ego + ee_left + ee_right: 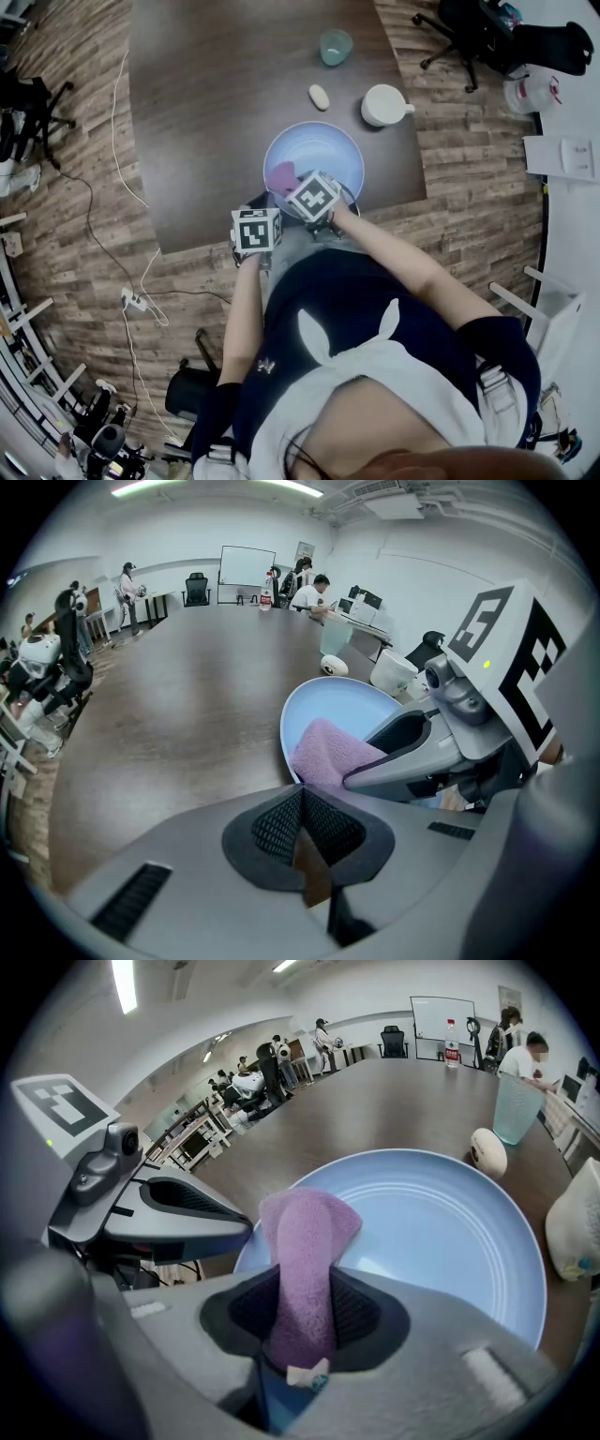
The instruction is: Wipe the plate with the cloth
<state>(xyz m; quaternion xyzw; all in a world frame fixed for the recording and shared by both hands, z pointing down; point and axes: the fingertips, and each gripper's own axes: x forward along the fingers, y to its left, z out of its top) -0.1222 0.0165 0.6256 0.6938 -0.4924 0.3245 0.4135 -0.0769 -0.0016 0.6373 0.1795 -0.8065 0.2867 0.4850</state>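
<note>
Head view, centre of frame: the light-blue plate [328, 150] sits on the dark counter [216, 112], close to the counter's lower edge. The purple cloth [283, 174] is at the plate's lower-left rim. Right gripper view: the right gripper [300, 1321] is closed on the cloth, both pads clamping it. The cloth's free end stands past the jaws over the near rim; contact with the plate cannot be told. Left gripper view: the left gripper [300, 808] has its jaws together with nothing between them, just left of the plate. Higher in the head view are a white mug [382, 105], a small pale oval object [320, 97] and a teal cup [335, 46].
</note>
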